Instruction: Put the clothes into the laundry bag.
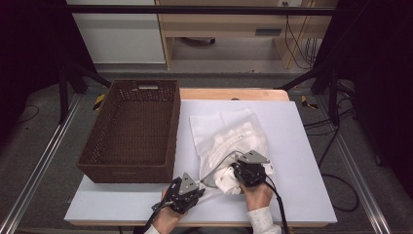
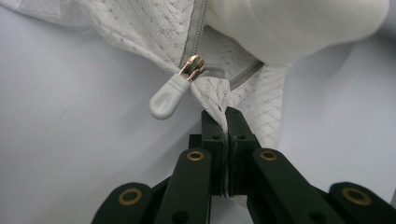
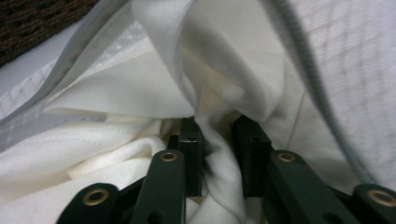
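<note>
The mesh laundry bag (image 1: 229, 134) lay on the white table (image 1: 302, 161), right of the wicker basket (image 1: 131, 131). Our left gripper (image 2: 225, 116) was pressed shut on the bag's corner just beside the zipper pull (image 2: 170, 93). Our right gripper (image 3: 218, 133) had a fold of the white garment (image 3: 140, 93) between its jaws, which looked clamped on it, at the bag's mouth. We judged it best to keep that corner pinned and taut while drawing the cloth. The bag's long axis ran away from us, mouth nearest
</note>
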